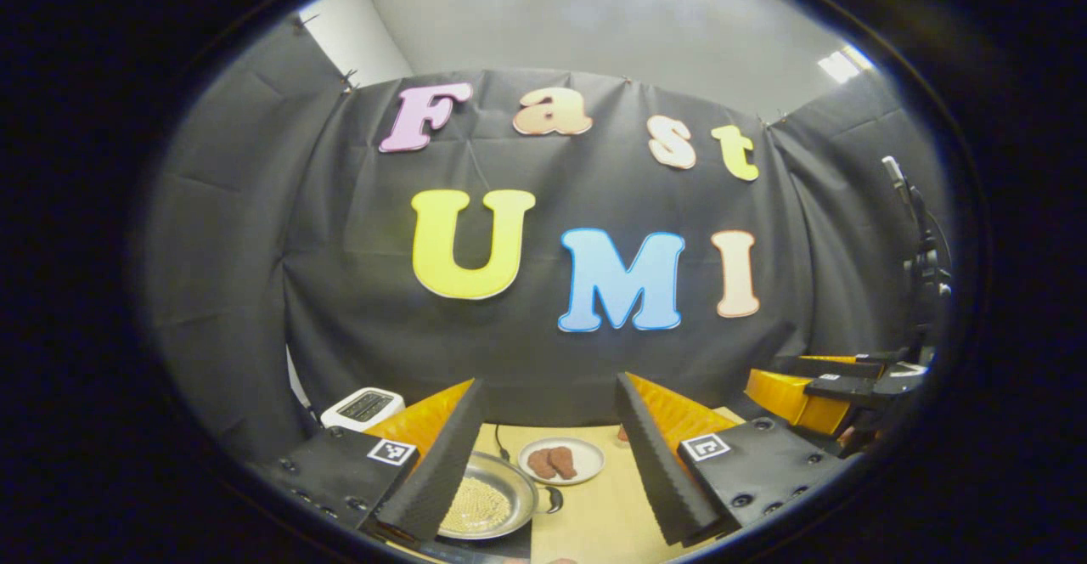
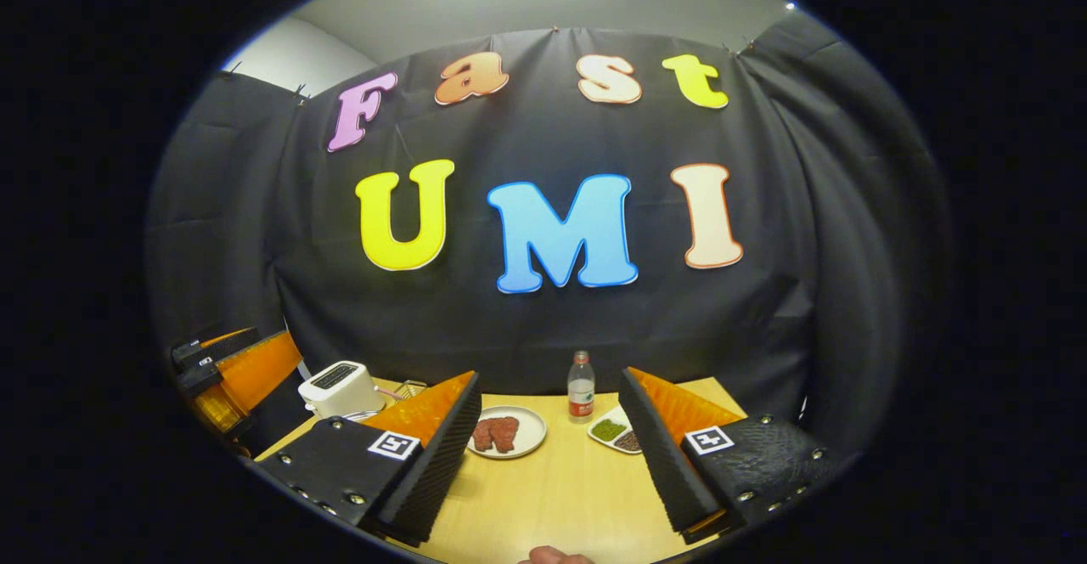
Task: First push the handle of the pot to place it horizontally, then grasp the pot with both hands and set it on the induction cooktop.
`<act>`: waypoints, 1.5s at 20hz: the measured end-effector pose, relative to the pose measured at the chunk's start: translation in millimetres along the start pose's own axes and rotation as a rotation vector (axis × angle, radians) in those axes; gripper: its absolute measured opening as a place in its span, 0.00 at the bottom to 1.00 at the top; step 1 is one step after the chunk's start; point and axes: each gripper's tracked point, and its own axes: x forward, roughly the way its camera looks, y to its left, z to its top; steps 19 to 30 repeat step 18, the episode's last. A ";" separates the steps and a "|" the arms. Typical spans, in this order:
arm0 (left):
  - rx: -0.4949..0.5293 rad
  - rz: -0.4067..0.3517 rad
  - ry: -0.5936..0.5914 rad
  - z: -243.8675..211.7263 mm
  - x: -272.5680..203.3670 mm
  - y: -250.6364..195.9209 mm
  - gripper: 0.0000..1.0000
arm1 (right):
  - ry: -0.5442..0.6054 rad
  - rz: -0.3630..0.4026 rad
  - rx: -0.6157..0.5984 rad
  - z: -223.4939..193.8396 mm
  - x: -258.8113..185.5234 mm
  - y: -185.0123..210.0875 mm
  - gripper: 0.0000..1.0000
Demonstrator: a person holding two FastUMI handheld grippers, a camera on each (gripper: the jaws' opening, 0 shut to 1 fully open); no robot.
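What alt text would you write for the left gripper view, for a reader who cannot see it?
The open left gripper hangs above a wooden table, its fingers framing a metal pot of pale grains and a plate of brown meat pieces. A white toaster stands at the far left, and the other gripper shows at the right.

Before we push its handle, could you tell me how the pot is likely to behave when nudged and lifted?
The pot looks like shallow metal, so probably stiff, and it may slide on the smooth table rather than tip. Its fill of small pale beads could shift or spill if tilted. The short handle offers little purchase, so a two-sided lift seems safer.
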 end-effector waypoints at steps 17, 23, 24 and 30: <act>0.003 0.007 -0.031 18.0 -48.7 -25.7 0.99 | -0.053 -0.021 0.013 24.3 -51.9 -23.6 0.99; 0.005 -0.002 -0.030 16.9 -50.3 -24.6 0.99 | -0.056 -0.026 0.021 24.6 -54.6 -20.5 0.98; 0.005 -0.002 -0.030 16.9 -50.3 -24.6 0.99 | -0.056 -0.026 0.021 24.6 -54.6 -20.5 0.98; 0.005 -0.002 -0.030 16.9 -50.3 -24.6 0.99 | -0.056 -0.026 0.021 24.6 -54.6 -20.5 0.98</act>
